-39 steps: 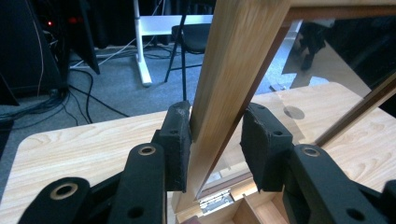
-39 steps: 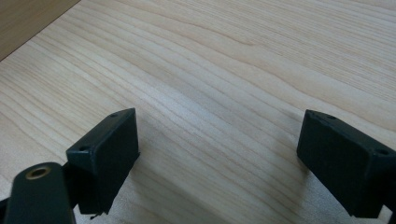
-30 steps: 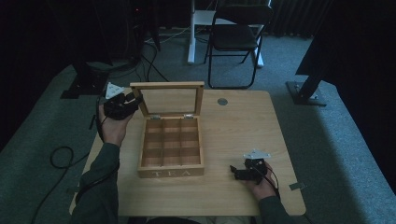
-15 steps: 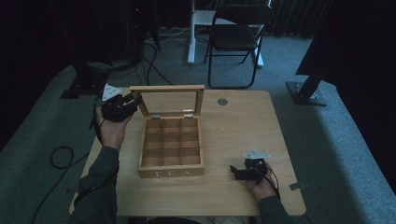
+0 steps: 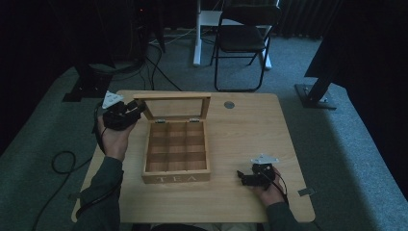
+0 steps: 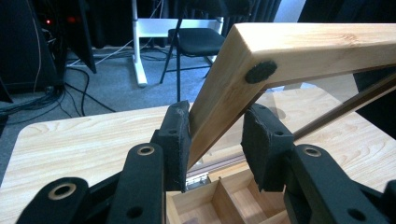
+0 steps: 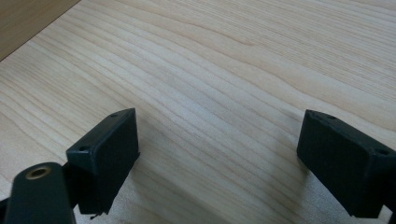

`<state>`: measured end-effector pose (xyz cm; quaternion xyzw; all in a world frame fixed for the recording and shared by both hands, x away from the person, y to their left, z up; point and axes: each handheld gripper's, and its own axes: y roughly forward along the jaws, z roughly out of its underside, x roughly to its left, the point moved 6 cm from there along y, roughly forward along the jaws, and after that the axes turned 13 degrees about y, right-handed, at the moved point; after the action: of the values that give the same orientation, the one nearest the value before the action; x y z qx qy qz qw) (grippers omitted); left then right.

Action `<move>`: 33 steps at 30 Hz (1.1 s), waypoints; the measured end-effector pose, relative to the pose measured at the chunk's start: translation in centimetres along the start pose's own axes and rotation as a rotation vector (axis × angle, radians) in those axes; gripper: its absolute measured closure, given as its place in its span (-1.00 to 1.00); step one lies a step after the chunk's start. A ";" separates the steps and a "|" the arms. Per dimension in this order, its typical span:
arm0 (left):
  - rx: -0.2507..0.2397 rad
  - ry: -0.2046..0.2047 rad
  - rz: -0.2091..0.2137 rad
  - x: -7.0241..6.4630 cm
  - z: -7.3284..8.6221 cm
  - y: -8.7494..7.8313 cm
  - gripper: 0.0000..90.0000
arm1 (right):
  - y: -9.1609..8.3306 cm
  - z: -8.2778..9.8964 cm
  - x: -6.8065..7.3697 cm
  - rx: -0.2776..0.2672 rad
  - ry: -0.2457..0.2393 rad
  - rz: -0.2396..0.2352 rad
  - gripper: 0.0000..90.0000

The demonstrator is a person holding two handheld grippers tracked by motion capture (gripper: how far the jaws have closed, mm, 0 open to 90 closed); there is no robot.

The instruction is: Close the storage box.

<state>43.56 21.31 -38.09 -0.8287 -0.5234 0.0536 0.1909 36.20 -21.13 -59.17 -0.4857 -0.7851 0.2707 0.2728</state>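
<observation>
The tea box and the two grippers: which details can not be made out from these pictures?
- Tea box, high view: compartments too dim to tell whether anything lies inside.
- Lid, left gripper view: cut off by the right edge; the left gripper hides part of the hinge.
- Left gripper, left gripper view: one jaw seems apart from the lid frame, so a firm grip is uncertain.
- Right gripper, high view: too small to judge its jaws.

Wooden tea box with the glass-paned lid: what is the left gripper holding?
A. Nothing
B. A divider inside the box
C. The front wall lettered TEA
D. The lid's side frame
D: in the left gripper view, the left gripper has its black pads either side of the raised lid's wooden frame.
</observation>
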 end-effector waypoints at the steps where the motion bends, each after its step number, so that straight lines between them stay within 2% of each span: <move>1: 0.001 0.012 -0.008 -0.1 0.0 -0.1 0.39 | 0.0 0.0 0.0 0.000 0.000 0.000 -0.73; 4: 0.004 0.025 -0.021 -0.3 0.1 -0.3 0.39 | 0.0 0.0 0.0 0.000 0.000 0.000 -0.73; 11: 0.001 0.021 -0.016 -0.7 0.4 -0.9 0.39 | 0.0 0.0 0.0 0.000 0.001 0.000 -0.73; 17: 0.006 0.037 -0.022 -1.1 0.7 -1.4 0.39 | 0.0 0.0 0.0 0.000 0.000 -0.001 -0.73; 33: -0.007 0.016 -0.015 -1.7 0.9 -2.5 0.37 | 0.0 0.0 0.0 0.000 0.002 -0.001 -0.73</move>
<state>40.44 21.01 -38.20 -0.8258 -0.5281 0.0439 0.1927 36.20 -21.12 -59.17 -0.4856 -0.7851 0.2702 0.2735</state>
